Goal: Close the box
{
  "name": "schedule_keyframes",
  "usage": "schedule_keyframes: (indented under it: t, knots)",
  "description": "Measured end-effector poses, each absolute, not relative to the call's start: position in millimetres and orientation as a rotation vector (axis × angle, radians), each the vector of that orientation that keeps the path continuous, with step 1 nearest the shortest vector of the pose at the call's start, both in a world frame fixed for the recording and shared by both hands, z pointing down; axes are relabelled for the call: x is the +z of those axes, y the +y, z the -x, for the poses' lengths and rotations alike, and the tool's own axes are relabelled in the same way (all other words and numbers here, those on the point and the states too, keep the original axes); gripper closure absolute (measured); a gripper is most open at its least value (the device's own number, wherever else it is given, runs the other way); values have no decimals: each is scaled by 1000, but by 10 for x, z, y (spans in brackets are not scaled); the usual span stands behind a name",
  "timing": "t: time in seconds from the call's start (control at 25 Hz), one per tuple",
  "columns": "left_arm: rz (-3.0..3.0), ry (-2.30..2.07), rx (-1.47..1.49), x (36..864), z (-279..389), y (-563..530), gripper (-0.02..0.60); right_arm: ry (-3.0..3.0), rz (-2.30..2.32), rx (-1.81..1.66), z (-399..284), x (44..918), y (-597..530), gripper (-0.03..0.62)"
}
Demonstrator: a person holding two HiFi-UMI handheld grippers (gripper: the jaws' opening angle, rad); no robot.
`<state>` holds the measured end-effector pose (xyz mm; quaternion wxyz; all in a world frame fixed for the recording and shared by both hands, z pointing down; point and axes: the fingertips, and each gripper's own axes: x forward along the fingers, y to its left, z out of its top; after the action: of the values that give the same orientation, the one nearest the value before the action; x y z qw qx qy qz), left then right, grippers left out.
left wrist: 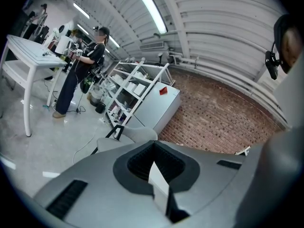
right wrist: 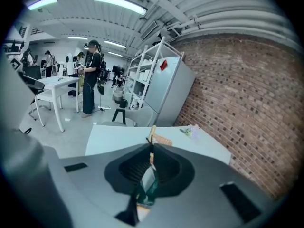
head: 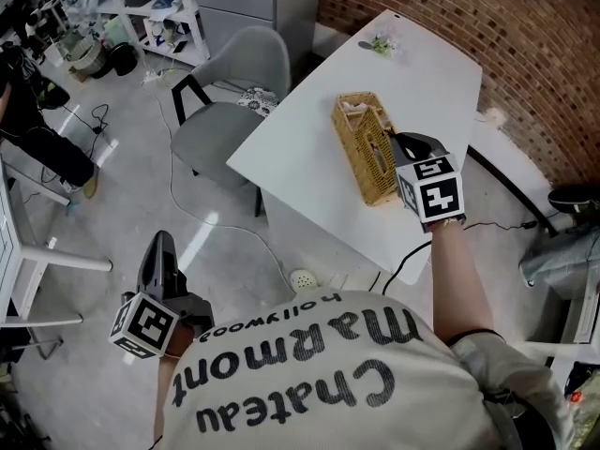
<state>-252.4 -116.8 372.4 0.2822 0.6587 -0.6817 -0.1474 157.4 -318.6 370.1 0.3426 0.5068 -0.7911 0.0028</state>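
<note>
- Wicker box (head: 354,125) runs near-to-far on the desk (head: 300,157), lid (head: 380,157) up on edge.
- Our right hand-held gripper (head: 403,142) pinches that lid from the right. Our left hand-held gripper (head: 161,239) is pressed together, well away.

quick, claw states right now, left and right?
Left claw: closed, nothing in it.
Right claw: closed on the edge of the wicker box.

A red brick wall (head: 469,26) runs along the right side. The floor (head: 112,223) is smooth, grey and shiny. 1 grey chair (head: 230,92) sits at the white surface (head: 309,148). White shelves (head: 150,7) stand far back. Long lights (right wrist: 118,4) glow on the ceiling (right wrist: 218,8).
</note>
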Motion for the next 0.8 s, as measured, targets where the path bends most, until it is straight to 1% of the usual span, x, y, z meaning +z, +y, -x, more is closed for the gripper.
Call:
schedule_keyframes:
  t: [0.8]
  knots:
    - [-1783, -1796, -381, 3736, 2441, -1336, 580, -1982, -1382, 24, -1892, 3732, -3255, 569]
